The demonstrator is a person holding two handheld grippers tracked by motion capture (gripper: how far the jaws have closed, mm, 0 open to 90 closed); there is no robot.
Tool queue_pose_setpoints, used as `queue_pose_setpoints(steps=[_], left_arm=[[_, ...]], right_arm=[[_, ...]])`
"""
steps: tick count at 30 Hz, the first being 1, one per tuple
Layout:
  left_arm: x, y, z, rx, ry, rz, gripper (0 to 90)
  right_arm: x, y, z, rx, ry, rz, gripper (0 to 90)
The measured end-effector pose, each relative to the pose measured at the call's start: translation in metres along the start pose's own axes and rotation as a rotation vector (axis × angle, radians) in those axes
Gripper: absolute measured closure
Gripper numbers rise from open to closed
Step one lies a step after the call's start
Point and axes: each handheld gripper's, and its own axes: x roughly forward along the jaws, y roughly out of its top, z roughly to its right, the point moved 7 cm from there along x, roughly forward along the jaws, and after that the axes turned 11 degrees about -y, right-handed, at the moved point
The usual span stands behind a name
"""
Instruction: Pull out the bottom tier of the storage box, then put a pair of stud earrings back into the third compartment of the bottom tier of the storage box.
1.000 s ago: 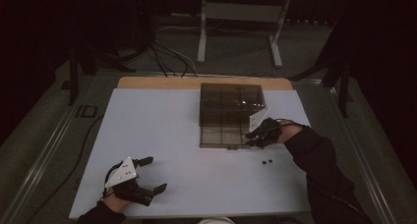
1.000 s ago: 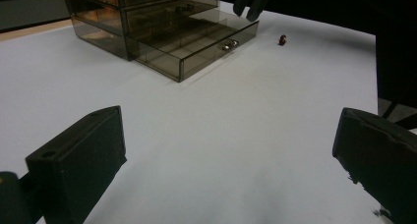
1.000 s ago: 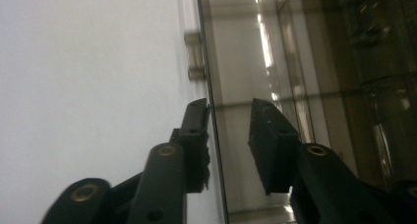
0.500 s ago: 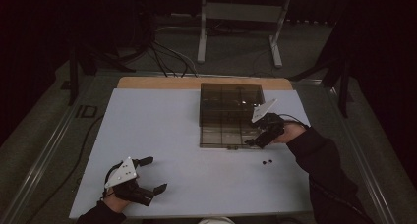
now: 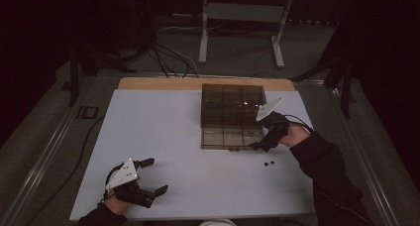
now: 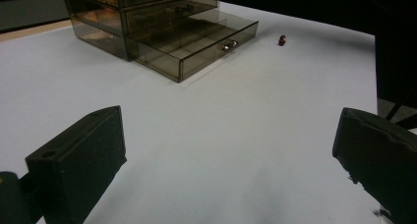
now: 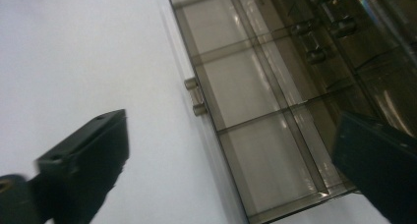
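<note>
A smoked clear drawer cabinet [image 5: 232,104] stands at the back middle of the white table [image 5: 163,132], its bottom drawer [image 5: 230,137] pulled out toward me. The drawer's compartments [image 7: 246,91] look bare, and its two metal knobs [image 7: 194,96] face the table. My right gripper [image 5: 261,141] hovers open over the drawer's front right corner. Two small dark pieces [image 5: 269,163] lie on the table just in front of it; the left gripper view shows one as a small red piece [image 6: 282,39]. My left gripper [image 5: 153,176] stands open near the table's front left, with nothing between its jaws.
A wooden strip [image 5: 158,82] runs along the table's back edge. Beyond it are cables [image 5: 168,57] and a metal stand [image 5: 237,32] on the floor. A metal rail [image 5: 44,151] flanks the table on the left.
My right gripper has drifted a little to the right and toward me along the open drawer's front. The left gripper has not moved.
</note>
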Motion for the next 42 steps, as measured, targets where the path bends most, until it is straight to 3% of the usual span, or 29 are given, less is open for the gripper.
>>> queue_pose_setpoints(steps=[6,13,18,33,42], left_arm=[[0.000,0.000,0.000,0.000,0.000,0.001,0.8],[0.000,0.000,0.000,0.000,-0.001,-0.004,0.7],[0.000,0.000,0.000,-0.001,-0.004,-0.002,0.8],[-0.001,0.001,0.000,-0.001,-0.003,0.004,0.8],[-0.001,0.001,0.000,-0.002,-0.004,0.007,0.8]], right_arm=[[-0.012,0.002,0.005,0.042,-0.040,0.070,0.0],[-0.022,-0.001,0.006,0.070,-0.090,0.104,0.0],[-0.028,-0.007,0.005,0.106,-0.091,0.124,0.0],[-0.038,-0.038,0.005,0.231,-0.128,0.170,0.0],[-0.035,-0.063,-0.006,0.280,-0.145,0.168,0.0]])
